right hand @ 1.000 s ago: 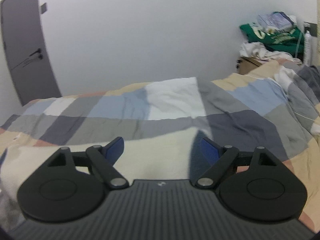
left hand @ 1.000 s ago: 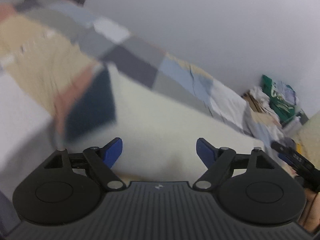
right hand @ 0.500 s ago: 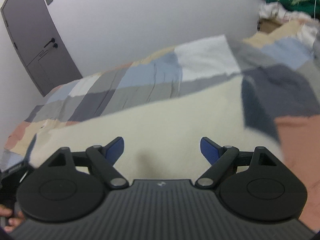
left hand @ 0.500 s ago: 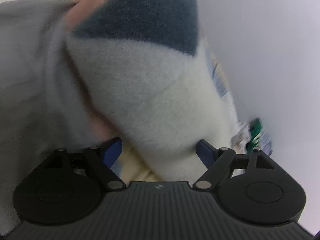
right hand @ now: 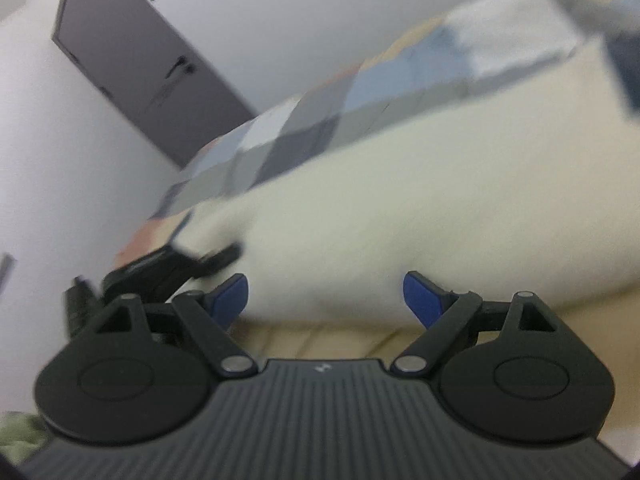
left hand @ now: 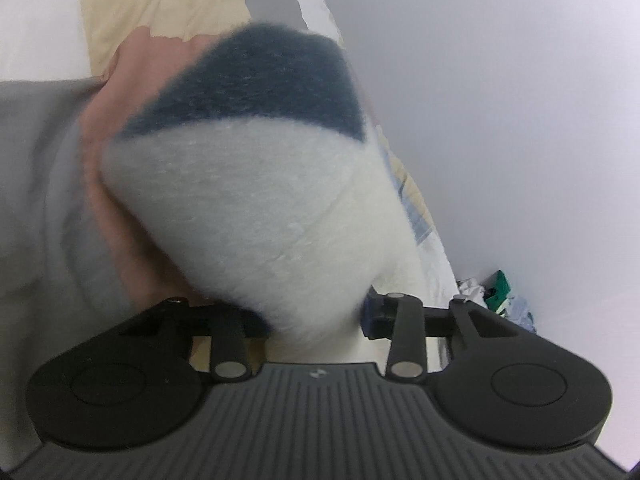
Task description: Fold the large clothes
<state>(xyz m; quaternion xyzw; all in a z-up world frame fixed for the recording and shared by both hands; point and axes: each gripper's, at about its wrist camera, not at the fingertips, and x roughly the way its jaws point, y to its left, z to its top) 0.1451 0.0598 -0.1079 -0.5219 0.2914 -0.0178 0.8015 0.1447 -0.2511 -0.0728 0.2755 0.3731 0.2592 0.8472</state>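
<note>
A fuzzy cream garment (left hand: 256, 216) with a dark blue band lies on the bed (right hand: 304, 128), which is covered with a patchwork quilt (left hand: 160, 4) of grey, beige, blue and pink squares. In the left wrist view a sleeve-like end of this garment rises between the jaws of the left gripper (left hand: 316, 316); they are closing and the thick fleece fills the gap between them, hiding the left pad. The right gripper (right hand: 326, 294) has its blue-padded jaws spread wide, near the long cream edge, with nothing between them. A dark grey door (right hand: 148, 68) stands in the white wall behind the bed. A pile of clothes (left hand: 500, 292) is near the far corner, small and unclear. The right wrist view is blurred.
</note>
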